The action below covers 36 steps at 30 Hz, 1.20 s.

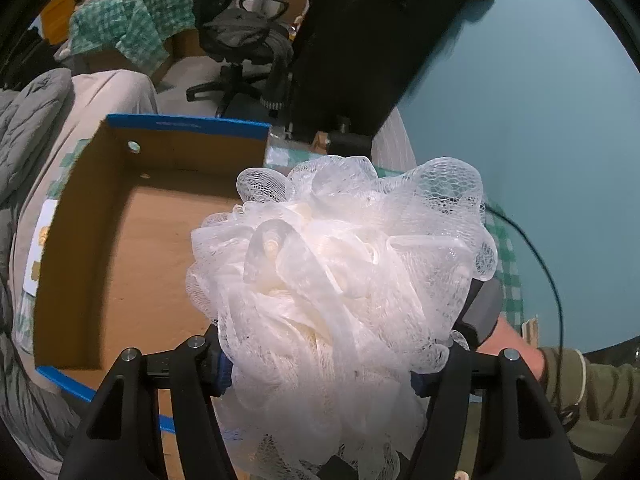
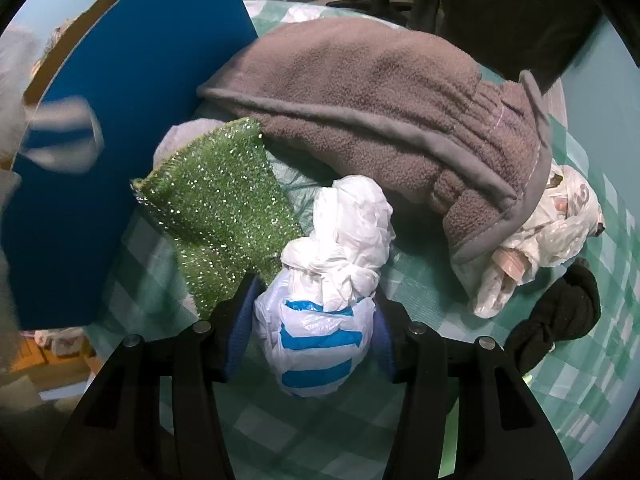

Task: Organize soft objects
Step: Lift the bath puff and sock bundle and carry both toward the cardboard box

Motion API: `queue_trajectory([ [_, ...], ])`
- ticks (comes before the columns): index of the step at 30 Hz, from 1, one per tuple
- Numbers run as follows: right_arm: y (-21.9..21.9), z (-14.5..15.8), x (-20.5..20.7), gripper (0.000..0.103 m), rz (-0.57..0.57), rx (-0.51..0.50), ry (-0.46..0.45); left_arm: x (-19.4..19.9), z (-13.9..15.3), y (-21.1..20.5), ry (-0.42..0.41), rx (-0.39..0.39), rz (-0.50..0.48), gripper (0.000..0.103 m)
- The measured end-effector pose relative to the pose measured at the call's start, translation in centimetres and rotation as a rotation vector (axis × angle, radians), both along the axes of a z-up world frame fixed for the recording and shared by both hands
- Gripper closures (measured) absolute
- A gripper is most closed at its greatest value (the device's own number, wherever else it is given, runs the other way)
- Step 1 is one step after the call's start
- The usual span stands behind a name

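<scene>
My left gripper point(image 1: 320, 376) is shut on a white mesh bath pouf point(image 1: 340, 272) and holds it in the air, just right of an open cardboard box point(image 1: 120, 264) with blue edges. The box floor shows nothing in it. My right gripper point(image 2: 312, 336) has its fingers on both sides of a knotted white plastic bag with blue stripes point(image 2: 320, 320) that lies on the checked green cloth point(image 2: 280, 432). The pads press the bag's sides.
A green sparkly scrub cloth point(image 2: 224, 216), a brown fleece garment point(image 2: 380, 100), a clear bag of items point(image 2: 532, 240) and a black knit item point(image 2: 560, 312) lie on the cloth. The box's blue wall point(image 2: 120, 140) stands at the left. A chair and clutter are behind.
</scene>
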State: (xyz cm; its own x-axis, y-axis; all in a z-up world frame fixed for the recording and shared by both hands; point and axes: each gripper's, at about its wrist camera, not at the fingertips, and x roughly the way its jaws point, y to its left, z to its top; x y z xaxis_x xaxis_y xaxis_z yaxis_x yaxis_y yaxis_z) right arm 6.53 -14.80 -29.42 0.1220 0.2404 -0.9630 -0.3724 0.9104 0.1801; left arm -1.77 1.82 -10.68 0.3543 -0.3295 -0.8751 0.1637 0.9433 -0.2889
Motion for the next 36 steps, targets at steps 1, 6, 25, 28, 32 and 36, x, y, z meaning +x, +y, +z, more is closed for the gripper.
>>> queue_trajectory([
  [1, 0.3, -0.2, -0.1, 0.052, 0.004, -0.003, -0.002, -0.1, 0.3, 0.3, -0.005, -0.003, 0.007, 0.038],
  [6, 0.9, -1.0, 0.1, 0.052, 0.018, -0.018, -0.012, -0.4, 2.0, 2.0, -0.025, -0.03, 0.047, 0.038],
  [25, -0.6, 6.4, -1.4, 0.053, -0.002, 0.066, -0.14, -0.8, 3.8, 6.2, -0.069, -0.017, 0.132, 0.038],
  [28, -0.7, 7.9, -0.8, 0.053, 0.005, 0.083, -0.157, -0.8, 4.1, 6.9, -0.081, -0.006, 0.141, 0.038],
  [32, 0.0, 10.3, -0.1, 0.053, 0.024, 0.098, -0.179, -0.5, 4.2, 8.1, -0.089, 0.005, 0.159, 0.038],
  [36, 1.0, 12.1, 0.7, 0.053, 0.048, 0.11, -0.2, -0.3, 4.1, 9.4, -0.094, 0.015, 0.18, 0.038],
])
